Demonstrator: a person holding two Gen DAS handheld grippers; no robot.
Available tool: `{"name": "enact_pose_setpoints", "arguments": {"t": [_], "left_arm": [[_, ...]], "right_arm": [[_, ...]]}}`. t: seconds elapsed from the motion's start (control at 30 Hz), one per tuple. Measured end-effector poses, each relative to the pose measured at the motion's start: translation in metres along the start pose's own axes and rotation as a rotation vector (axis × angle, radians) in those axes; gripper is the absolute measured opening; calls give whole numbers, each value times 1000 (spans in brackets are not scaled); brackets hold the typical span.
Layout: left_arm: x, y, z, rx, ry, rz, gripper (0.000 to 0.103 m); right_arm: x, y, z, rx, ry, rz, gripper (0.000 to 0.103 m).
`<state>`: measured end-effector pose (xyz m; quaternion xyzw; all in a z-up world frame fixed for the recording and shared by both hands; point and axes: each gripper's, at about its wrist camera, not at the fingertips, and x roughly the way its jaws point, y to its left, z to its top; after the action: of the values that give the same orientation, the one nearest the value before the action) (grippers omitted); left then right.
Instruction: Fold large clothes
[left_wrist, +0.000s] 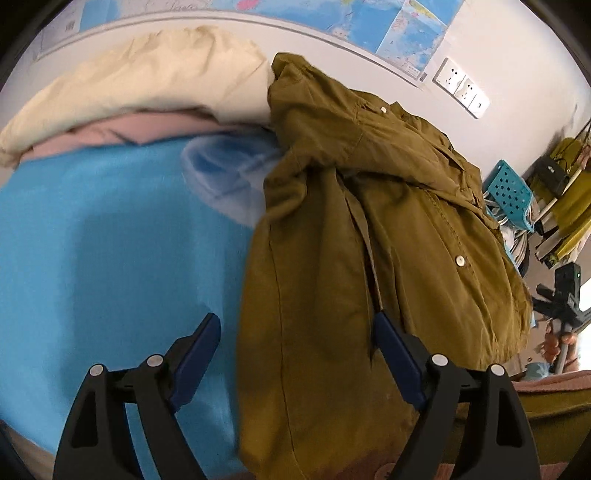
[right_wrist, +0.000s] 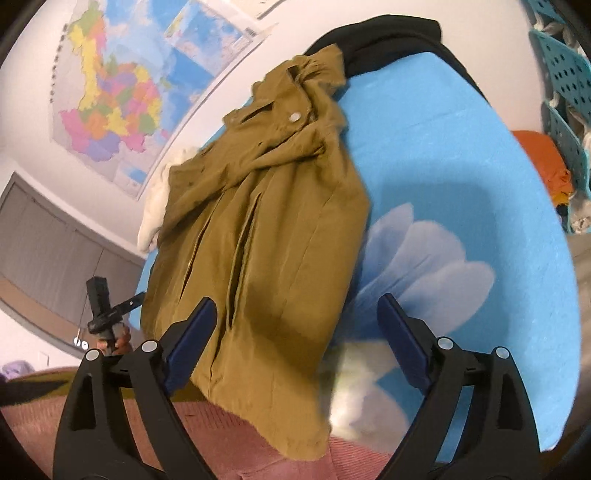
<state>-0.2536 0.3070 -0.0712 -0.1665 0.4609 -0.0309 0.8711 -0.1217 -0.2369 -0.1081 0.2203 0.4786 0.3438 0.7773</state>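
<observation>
An olive-green buttoned jacket (left_wrist: 369, 229) lies lengthwise on the blue bed sheet (left_wrist: 110, 258), sleeves folded in over its body, collar at the far end. My left gripper (left_wrist: 295, 328) hovers open over the jacket's near left edge; no cloth is pinched between its blue pads. The same jacket (right_wrist: 266, 229) fills the middle of the right wrist view. There my right gripper (right_wrist: 295, 310) stands open above the near right edge and hem, pads free. Each gripper shows in the other's view, held in a hand: the right one (left_wrist: 565, 295), the left one (right_wrist: 107, 310).
A cream pillow (left_wrist: 140, 85) and pink blanket (left_wrist: 147, 129) lie at the bed's head. A black garment (right_wrist: 388, 37) sits beyond the collar. Teal baskets (left_wrist: 509, 192) and an orange cloth (right_wrist: 543, 162) stand beside the bed. Pink fabric (right_wrist: 258, 443) lies under the hem.
</observation>
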Motion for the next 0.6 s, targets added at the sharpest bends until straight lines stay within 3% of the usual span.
{"name": "enact_pose_setpoints", "arguments": {"t": [0.2, 0.3, 0.37, 0.53, 0.6], "left_arm": [[-8, -2, -17, 3, 26, -123, 93], [-11, -11, -27, 51, 38, -108, 93], [-15, -13, -33, 57, 45, -138, 94], [-15, -19, -41, 54, 53, -283, 96], [-14, -22, -42, 35, 57, -375, 96]], "right_arm": [[12, 22, -15, -67, 33, 39, 89], [21, 35, -23, -107, 60, 79, 89], [25, 41, -28, -132, 63, 88, 89], [29, 48, -31, -128, 54, 166, 88], [32, 51, -31, -133, 49, 167, 86]]}}
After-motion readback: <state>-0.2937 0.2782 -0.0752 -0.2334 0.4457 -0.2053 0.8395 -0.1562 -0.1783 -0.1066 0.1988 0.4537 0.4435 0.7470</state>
